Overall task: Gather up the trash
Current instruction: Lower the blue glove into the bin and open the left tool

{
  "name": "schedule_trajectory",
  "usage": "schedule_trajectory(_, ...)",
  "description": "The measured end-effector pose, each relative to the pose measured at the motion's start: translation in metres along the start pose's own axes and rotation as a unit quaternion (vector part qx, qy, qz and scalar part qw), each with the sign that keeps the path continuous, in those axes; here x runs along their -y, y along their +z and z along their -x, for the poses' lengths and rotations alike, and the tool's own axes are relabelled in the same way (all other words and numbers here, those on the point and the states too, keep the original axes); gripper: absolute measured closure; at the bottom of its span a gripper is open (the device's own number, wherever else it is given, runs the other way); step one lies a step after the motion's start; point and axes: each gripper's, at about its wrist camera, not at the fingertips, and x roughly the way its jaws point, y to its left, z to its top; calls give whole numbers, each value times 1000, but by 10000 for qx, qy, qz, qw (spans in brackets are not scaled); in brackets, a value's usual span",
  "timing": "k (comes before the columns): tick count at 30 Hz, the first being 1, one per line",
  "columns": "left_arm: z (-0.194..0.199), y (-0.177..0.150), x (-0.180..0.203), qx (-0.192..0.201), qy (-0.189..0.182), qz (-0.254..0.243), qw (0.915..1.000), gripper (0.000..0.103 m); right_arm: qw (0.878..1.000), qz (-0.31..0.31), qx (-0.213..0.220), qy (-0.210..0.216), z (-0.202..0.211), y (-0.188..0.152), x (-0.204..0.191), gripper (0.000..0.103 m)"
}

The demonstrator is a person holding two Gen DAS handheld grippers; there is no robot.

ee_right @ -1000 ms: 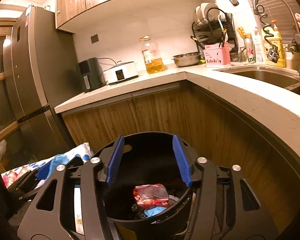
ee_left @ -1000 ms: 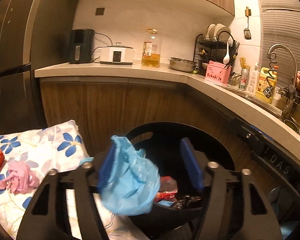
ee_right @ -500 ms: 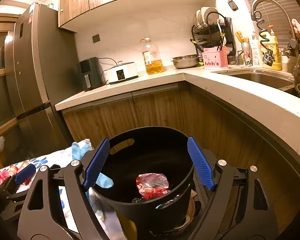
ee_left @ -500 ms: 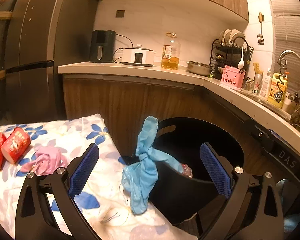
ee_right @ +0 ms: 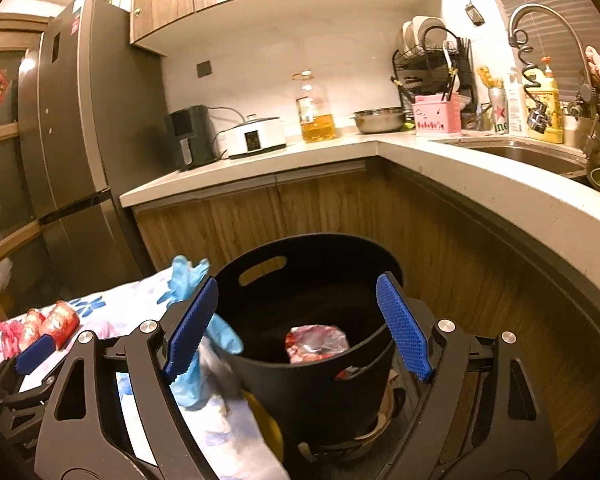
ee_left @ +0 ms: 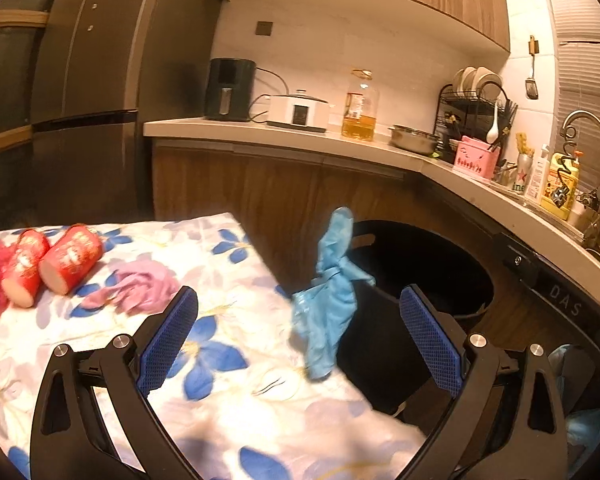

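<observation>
While the blue bag (ee_left: 330, 300) draped over the black bin (ee_left: 424, 264) rim, both the left gripper (ee_left: 300, 340) and right gripper (ee_right: 298, 330) gaped wide, empty; only the right view showed red wrappers (ee_right: 316, 344) inside the bin.

A crumpled light-blue plastic bag (ee_left: 329, 300) hangs against the matte black round plastic bin (ee_right: 312, 376), which holds a shiny red-and-silver wrapper (ee_right: 314, 344). The white cloth (ee_left: 220, 360) is printed with blue flowers and paler lilac ones. On it lie two red cylindrical cans (ee_left: 52, 264) with gold lettering and a scrunched pink plastic bag (ee_left: 138, 290). Both grippers' finger pads (ee_left: 168, 336) are royal blue, finely gridded, on black frames.
</observation>
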Motion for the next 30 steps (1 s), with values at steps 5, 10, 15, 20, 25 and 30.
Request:
schedule_trajectory(5,4,-4,-15,-21,215,50,9998,6,9998,153,-23,82,1,-7,-18,22)
schedule_trajectory(10,-24,7,-25,-35,-339,273,9990,7,9999,112,-4,65,1,-13,-21,22)
schedule_trajectory(15,-72,19,-16,-200,-1003,305,9943,7,9999,52,14,-84,0,-16,-10,22)
schedule_trajectory(20,-121,23,-6,-627,-1421,590,9861,26,9999,-20,23,-145,-2,-17,3,22)
schedule_trajectory(25,-136,22,10,-819,-1565,462,9832,72,9997,-101,42,-239,-6,-15,15,22)
schedule_trajectory(30,-137,21,16,-834,-1445,267,9856,98,9996,-190,37,-215,-8,-16,20,22)
